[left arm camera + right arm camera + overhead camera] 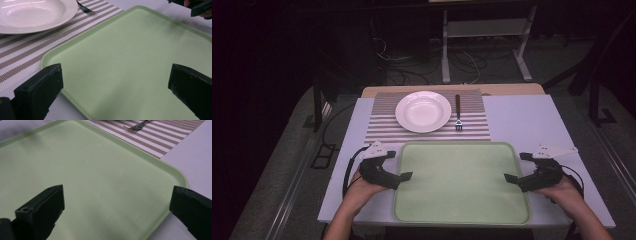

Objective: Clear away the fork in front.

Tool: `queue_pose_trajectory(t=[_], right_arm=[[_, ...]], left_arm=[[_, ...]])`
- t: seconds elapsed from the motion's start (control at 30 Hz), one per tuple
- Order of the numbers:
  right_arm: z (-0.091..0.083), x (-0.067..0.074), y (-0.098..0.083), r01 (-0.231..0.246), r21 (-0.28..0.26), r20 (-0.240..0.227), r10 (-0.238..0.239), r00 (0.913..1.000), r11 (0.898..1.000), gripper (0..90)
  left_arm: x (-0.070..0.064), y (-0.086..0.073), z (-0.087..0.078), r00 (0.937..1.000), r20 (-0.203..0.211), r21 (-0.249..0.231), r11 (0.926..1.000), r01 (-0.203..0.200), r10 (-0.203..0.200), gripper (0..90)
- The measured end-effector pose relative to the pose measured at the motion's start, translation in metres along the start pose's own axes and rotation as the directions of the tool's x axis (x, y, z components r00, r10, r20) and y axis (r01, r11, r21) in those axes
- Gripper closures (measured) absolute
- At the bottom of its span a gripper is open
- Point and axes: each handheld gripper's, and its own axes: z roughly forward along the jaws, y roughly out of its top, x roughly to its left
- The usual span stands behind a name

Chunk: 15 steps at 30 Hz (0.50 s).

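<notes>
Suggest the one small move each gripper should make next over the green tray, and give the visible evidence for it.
Probably ease the left gripper and right gripper outward and down to the green tray's side rims. Both are open, holding nothing, and poised over its bare left and right edges, while the plate and fork lie beyond on the striped mat.

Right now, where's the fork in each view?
High view: fork right of the white plate, on the striped mat.
Left gripper view: tines at top, beside the plate's rim.
Right gripper view: tines at top.
Shared landmark: green tray.
</notes>
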Motion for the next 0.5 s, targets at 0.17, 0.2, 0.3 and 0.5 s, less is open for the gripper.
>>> queue_pose_trajectory(t=[0.17,0.2,0.3,0.5], right_arm=[[0.0004,-0.0006,-0.0002,-0.008,0.006,-0.004,0.008,1.0000,1.000,0.0],[0.0006,-0.0012,0.0000,-0.014,0.005,-0.003,0.014,0.9999,1.000,0.0],[0.0013,-0.0015,0.0005,-0.020,0.010,-0.005,0.020,0.9998,1.000,0.0],[0.0062,-0.0038,0.0040,-0.030,0.013,-0.004,0.030,0.9995,0.999,0.0]], left_arm=[[0.0005,-0.0011,0.0013,1.0000,0.003,0.001,1.0000,0.005,-0.005,0.0],[0.0001,-0.0019,0.0024,1.0000,0.003,0.006,1.0000,0.005,-0.005,0.0],[-0.0003,-0.0027,0.0041,1.0000,0.004,0.008,0.9999,0.007,-0.007,0.0],[-0.0014,-0.0038,0.0058,1.0000,0.002,0.004,1.0000,0.008,-0.008,0.0]])
